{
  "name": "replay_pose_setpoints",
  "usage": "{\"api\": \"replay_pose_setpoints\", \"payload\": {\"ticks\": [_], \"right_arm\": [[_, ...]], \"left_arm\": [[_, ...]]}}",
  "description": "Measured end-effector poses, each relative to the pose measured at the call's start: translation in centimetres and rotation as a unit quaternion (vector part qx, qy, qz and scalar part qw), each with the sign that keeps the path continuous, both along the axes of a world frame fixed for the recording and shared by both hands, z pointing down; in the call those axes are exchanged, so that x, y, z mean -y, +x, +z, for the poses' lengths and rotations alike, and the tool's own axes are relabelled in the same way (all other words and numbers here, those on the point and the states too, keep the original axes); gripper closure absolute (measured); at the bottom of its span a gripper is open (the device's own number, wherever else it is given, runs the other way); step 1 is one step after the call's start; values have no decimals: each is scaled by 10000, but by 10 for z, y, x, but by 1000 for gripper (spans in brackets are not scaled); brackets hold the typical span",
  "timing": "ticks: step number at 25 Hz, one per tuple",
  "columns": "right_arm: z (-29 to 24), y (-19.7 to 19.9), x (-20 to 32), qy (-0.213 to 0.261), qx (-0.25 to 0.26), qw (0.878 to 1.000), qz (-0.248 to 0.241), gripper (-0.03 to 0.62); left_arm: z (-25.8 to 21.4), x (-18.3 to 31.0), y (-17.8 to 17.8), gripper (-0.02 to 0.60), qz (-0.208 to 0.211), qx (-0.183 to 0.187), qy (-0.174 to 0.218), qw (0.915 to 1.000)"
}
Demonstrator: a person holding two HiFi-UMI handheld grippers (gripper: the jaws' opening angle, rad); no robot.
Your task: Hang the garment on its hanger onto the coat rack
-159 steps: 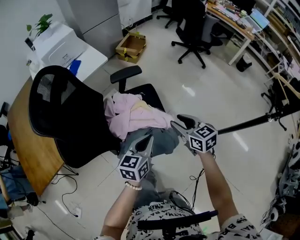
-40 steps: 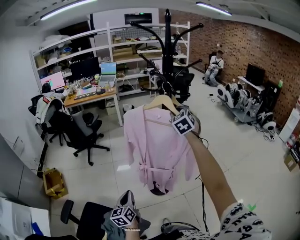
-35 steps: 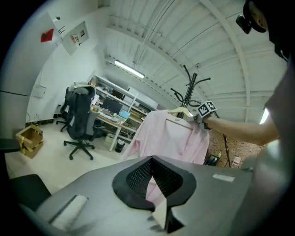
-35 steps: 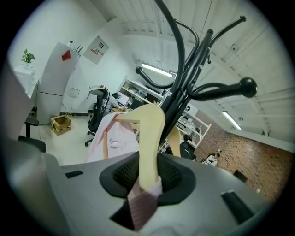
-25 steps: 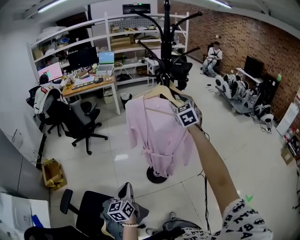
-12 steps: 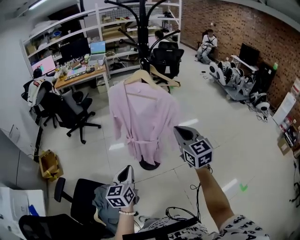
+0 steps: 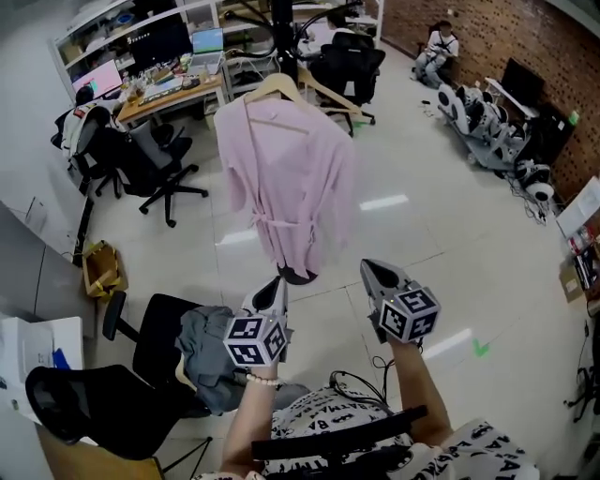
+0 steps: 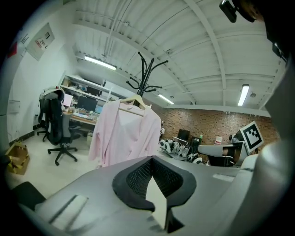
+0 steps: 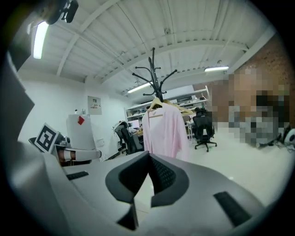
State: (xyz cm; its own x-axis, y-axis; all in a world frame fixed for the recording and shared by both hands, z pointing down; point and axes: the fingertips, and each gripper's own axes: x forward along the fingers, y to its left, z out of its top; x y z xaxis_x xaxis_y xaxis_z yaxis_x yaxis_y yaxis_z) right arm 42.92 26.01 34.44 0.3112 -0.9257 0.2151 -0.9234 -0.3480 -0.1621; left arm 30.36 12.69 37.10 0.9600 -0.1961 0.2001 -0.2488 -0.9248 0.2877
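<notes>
A pink robe (image 7: 286,178) on a wooden hanger (image 7: 277,89) hangs from the black coat rack (image 7: 281,19), free of both grippers. The same robe (image 8: 124,133) shows under the rack (image 8: 146,73) in the left gripper view, and the robe (image 9: 163,129) and rack (image 9: 156,78) show again in the right gripper view. My left gripper (image 7: 274,286) and right gripper (image 7: 370,272) are low in front of me, well short of the robe. Both are shut with nothing between their jaws, as the left gripper (image 8: 152,159) and right gripper (image 9: 148,156) views also show.
A black office chair (image 7: 155,342) with grey clothes (image 7: 211,352) on its seat stands just left of me. Another office chair (image 7: 155,159) and a desk (image 7: 169,89) with monitors stand behind the rack. A cardboard box (image 7: 98,267) lies at the left. A person (image 7: 441,47) sits far right.
My right gripper has let go of the hanger, dropped back toward me and shut. The robe stays hanging on the rack. The left gripper has risen a little.
</notes>
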Motion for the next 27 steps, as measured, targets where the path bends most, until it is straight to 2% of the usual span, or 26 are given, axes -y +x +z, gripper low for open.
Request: {"api": "replay_pose_setpoints", "payload": {"ticks": [3,9,27], "right_arm": [[15,-10,-2,-2,191,9998,-8,586],[17,-15,1,-178,27,9998,-107,586],[22,-12,11,-187,121,9998,-11,586]], "left_arm": [[3,-10,-3,580,-29,67,-22,10000],[3,-17,-5,580,-44,74,-68,9999],[-4,2,2,580,25,-66,-90,9999]]}}
